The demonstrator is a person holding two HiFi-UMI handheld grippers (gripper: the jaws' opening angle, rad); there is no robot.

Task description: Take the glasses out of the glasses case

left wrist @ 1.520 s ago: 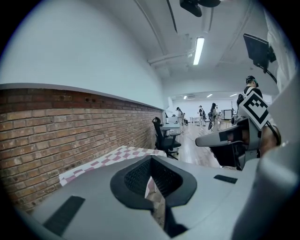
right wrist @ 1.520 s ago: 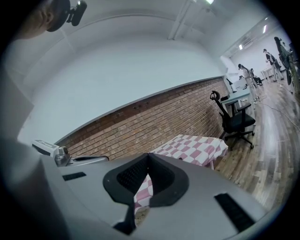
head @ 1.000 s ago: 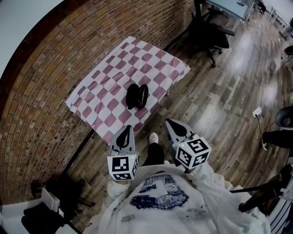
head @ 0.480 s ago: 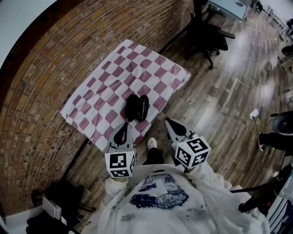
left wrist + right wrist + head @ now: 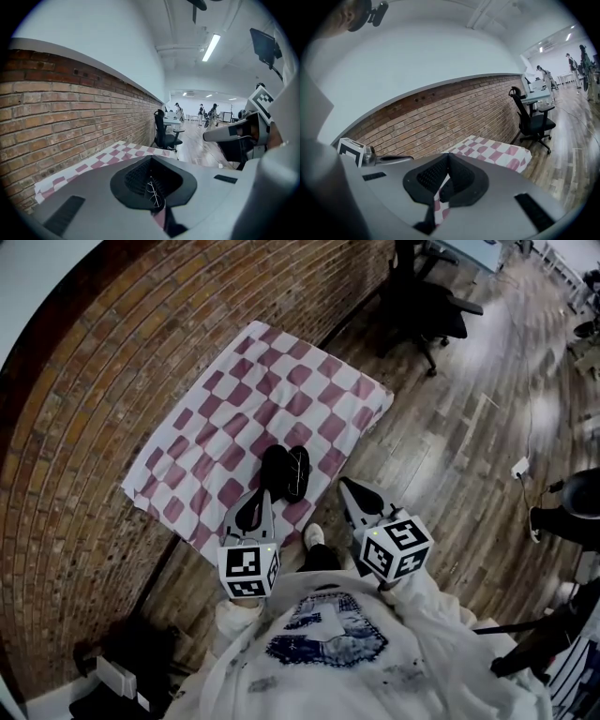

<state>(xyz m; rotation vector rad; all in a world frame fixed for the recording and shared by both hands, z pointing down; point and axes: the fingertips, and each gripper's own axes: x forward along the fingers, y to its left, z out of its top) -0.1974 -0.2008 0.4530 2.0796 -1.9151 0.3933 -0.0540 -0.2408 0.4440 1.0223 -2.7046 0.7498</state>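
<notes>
The black hard-shell glasses case (image 5: 284, 472) is lying open close to the near edge of the pink-and-white checked tablecloth (image 5: 234, 399), with the thin wire-framed glasses (image 5: 154, 194) sitting inside it. The left gripper (image 5: 264, 495) and the right gripper (image 5: 347, 487) are hanging at its near side, each with its jaws pressed together on nothing. Going in like that is probably risking a shove that sends the light case sliding off the cloth, and a careless pinch could be bending the frame.
</notes>
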